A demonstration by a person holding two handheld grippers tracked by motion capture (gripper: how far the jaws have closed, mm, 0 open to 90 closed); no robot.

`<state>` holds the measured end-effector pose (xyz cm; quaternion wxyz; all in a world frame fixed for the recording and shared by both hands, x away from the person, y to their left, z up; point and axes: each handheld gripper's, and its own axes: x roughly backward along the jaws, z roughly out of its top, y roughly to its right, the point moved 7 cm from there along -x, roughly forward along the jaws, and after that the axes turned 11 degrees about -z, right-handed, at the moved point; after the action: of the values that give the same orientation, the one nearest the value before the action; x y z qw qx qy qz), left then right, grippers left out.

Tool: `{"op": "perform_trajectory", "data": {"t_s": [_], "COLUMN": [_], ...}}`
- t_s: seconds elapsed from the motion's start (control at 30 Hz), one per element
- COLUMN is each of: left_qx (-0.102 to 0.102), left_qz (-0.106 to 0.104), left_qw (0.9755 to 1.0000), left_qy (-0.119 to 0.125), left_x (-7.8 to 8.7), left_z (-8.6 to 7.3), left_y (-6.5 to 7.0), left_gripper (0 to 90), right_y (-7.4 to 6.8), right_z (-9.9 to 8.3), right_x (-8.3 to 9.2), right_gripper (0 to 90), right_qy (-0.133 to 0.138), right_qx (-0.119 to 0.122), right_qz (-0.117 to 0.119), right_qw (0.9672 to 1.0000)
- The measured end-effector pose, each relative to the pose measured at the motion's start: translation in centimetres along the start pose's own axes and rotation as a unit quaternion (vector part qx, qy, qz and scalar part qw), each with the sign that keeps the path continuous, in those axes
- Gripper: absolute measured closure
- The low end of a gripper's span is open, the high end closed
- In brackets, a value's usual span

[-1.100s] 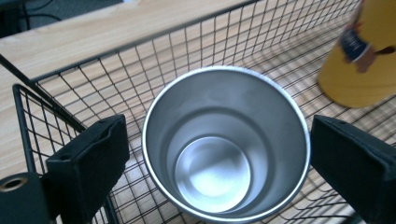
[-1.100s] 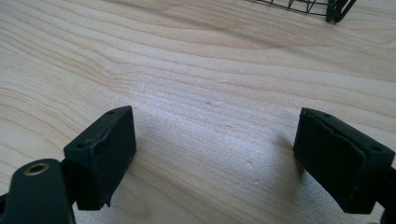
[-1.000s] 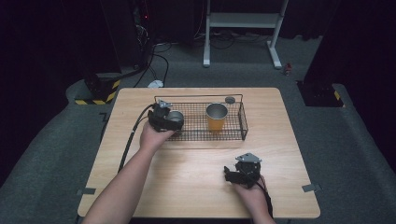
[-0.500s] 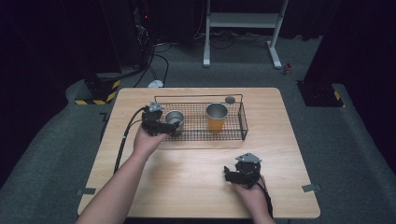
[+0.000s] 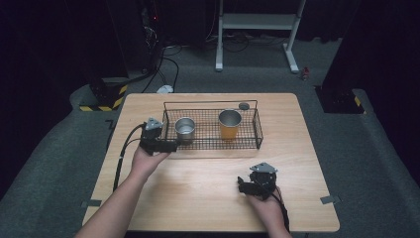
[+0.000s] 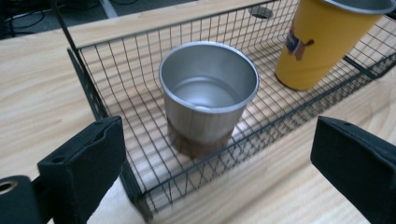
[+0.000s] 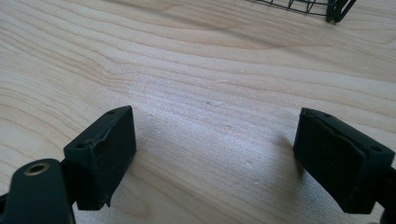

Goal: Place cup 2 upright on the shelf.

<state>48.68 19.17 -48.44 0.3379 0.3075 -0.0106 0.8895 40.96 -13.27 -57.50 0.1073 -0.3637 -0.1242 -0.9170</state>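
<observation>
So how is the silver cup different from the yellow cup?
The silver cup is short and wide; the yellow cup is taller and slimmer. The silver cup is bare metal with a darker band at its base; the yellow cup is painted, with a small picture on its side. The silver cup stands nearer the left gripper. Both stand upright and empty-looking in the wire basket, with shiny insides.

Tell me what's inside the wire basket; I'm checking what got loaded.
The wire basket holds two upright cups: a steel cup with a bare, empty interior, and a yellow cup beside it. The yellow cup's interior is hidden from these angles.
</observation>
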Motion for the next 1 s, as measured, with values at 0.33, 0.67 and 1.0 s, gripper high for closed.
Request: {"op": "perform_trajectory", "data": {"t_s": [0.33, 0.67, 1.0], "left_qx": [0.004, -0.006, -0.009], "left_qz": [-0.014, -0.004, 0.041], "left_qw": [0.9998, 0.9980, 0.9961], "left_qy": [-0.015, -0.063, -0.078], "left_x": [1.5, 1.9, 2.9], "left_z": [-4.3, -10.5, -13.6], "left_y": [0.2, 0.2, 0.2], "left_gripper": [5.0, 5.9, 4.2], "right_y": [0.0, 0.0, 0.0], "right_z": [0.0, 0.0, 0.0], "right_x": [0.0, 0.0, 0.0], "right_gripper": [13.0, 13.0, 13.1], "right_qy": [0.000, -0.001, -0.001], "right_qx": [0.000, 0.000, -0.001], "right_qz": [0.000, 0.000, 0.000], "right_qw": [1.0000, 1.0000, 1.0000]}}
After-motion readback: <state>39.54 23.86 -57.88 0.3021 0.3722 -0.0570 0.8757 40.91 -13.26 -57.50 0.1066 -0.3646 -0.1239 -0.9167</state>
